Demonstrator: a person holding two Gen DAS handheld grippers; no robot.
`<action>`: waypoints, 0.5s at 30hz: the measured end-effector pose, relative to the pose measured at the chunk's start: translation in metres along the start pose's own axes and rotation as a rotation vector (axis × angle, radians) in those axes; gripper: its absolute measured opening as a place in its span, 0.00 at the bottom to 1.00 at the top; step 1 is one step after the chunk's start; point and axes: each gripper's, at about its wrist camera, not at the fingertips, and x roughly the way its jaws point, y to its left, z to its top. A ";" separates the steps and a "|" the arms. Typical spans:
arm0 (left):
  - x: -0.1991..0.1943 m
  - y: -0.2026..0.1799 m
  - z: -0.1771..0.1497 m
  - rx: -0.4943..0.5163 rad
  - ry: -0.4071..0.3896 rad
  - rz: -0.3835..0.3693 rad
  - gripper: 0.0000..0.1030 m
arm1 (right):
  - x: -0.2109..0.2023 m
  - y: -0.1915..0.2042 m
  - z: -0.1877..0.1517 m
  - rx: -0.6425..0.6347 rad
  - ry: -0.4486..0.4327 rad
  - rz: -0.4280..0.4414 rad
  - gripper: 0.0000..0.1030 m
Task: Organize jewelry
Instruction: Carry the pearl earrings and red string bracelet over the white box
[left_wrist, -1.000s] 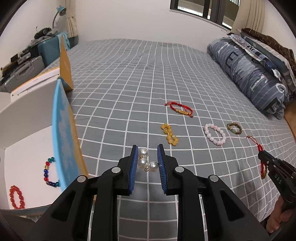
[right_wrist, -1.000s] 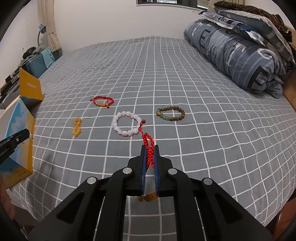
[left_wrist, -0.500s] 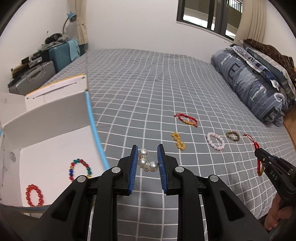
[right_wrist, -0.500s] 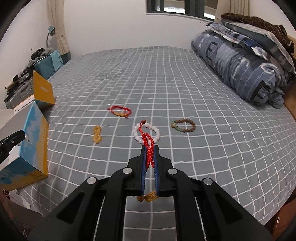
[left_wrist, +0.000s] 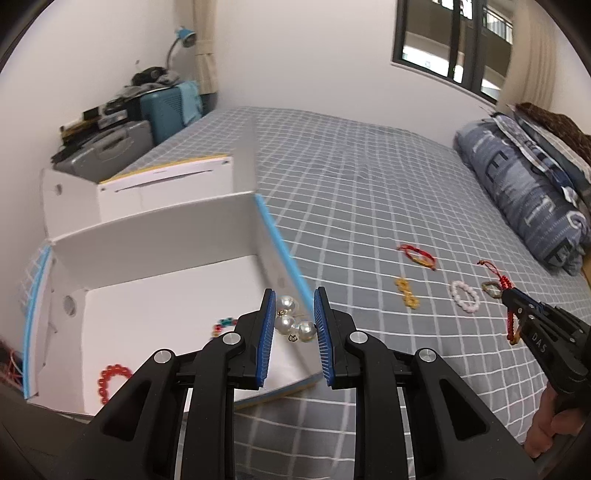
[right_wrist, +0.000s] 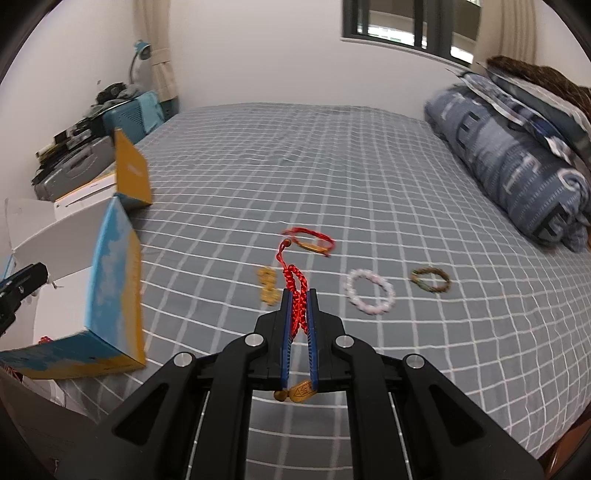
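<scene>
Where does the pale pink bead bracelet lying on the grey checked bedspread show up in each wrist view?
Left wrist view: pale pink bead bracelet at right of centre, just left of the right hand-held gripper.
Right wrist view: same bracelet right of centre.
Shared landmark: the brown-green bead bracelet lies immediately right of it in both.

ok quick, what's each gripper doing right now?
Left gripper: closed on the pearls.
Right gripper: closed on the red cord bracelet.
</scene>
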 end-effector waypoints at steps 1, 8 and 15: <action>-0.001 0.005 0.000 -0.005 -0.001 0.010 0.21 | 0.000 0.008 0.002 -0.010 -0.004 0.008 0.06; -0.009 0.051 0.000 -0.050 -0.014 0.077 0.21 | 0.000 0.067 0.017 -0.073 -0.020 0.076 0.06; -0.004 0.094 -0.003 -0.097 0.002 0.149 0.21 | 0.003 0.132 0.026 -0.149 -0.026 0.178 0.06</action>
